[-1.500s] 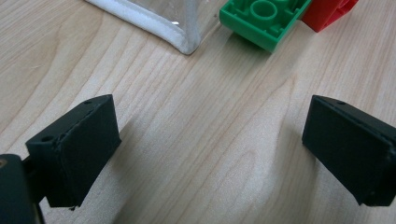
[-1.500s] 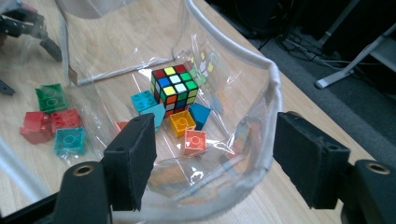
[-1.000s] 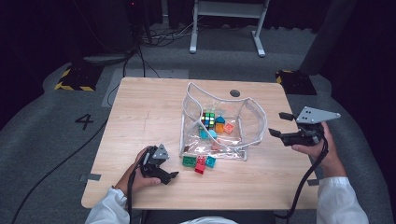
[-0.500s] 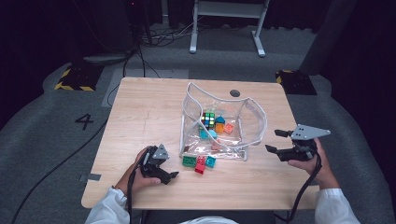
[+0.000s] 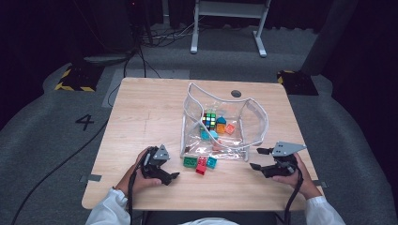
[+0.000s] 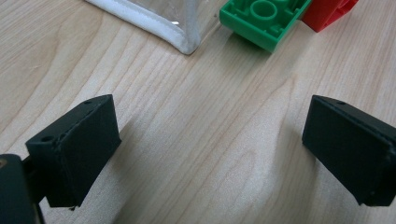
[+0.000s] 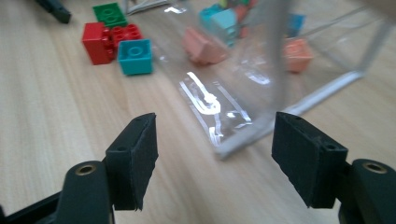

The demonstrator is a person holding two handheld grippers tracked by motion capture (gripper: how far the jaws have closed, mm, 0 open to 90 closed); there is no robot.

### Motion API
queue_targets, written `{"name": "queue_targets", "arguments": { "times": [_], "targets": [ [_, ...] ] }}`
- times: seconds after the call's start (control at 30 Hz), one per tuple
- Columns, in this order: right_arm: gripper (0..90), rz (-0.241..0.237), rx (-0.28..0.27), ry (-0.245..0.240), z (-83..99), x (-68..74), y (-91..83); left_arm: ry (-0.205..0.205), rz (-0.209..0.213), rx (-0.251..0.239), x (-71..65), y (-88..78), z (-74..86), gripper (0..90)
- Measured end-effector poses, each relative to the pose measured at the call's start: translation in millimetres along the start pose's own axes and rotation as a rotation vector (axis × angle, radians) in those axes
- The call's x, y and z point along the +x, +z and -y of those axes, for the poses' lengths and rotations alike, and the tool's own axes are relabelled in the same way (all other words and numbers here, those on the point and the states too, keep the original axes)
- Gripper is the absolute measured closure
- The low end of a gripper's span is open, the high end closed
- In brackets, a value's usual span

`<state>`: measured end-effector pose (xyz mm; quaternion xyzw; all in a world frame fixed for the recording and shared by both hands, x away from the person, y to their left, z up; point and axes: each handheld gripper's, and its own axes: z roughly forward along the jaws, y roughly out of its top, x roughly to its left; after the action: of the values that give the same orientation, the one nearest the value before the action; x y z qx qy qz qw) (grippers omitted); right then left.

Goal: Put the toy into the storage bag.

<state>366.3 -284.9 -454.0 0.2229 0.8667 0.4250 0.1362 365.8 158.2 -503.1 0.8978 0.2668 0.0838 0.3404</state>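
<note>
Wooden table (image 5: 141, 117), floor beside it marked "4" (image 5: 87, 122). Clear pouch (image 5: 220, 126) mid-table holds a puzzle cube (image 5: 210, 120) and blocks. Green (image 5: 190, 161), red (image 5: 201, 165), teal (image 5: 211, 162) blocks lie just outside its near edge. Left gripper (image 5: 171, 177): jaws wide, empty, near the green block (image 6: 261, 21). Right gripper (image 7: 215, 158): jaws have been narrowing, nothing gripped, the pouch corner (image 7: 243, 140) just ahead of them.

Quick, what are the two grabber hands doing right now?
Left gripper: open, holding nothing.
Right gripper: open, jaws just closing a little, nothing gripped.
</note>
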Motion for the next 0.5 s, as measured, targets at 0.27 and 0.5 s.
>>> {"name": "queue_targets", "arguments": {
  "times": [0.27,0.5],
  "targets": [
    [33.6,-0.07,0.015,-0.021,2.7,23.5,33.8,0.0,0.0,-0.001,0.0,0.1,0.0,4.0],
    [36.3,-0.107,0.03,-0.027,-8.2,40.1,62.4,0.0,0.0,0.0,0.0,0.0,0.0,4.0]
  ]
}}
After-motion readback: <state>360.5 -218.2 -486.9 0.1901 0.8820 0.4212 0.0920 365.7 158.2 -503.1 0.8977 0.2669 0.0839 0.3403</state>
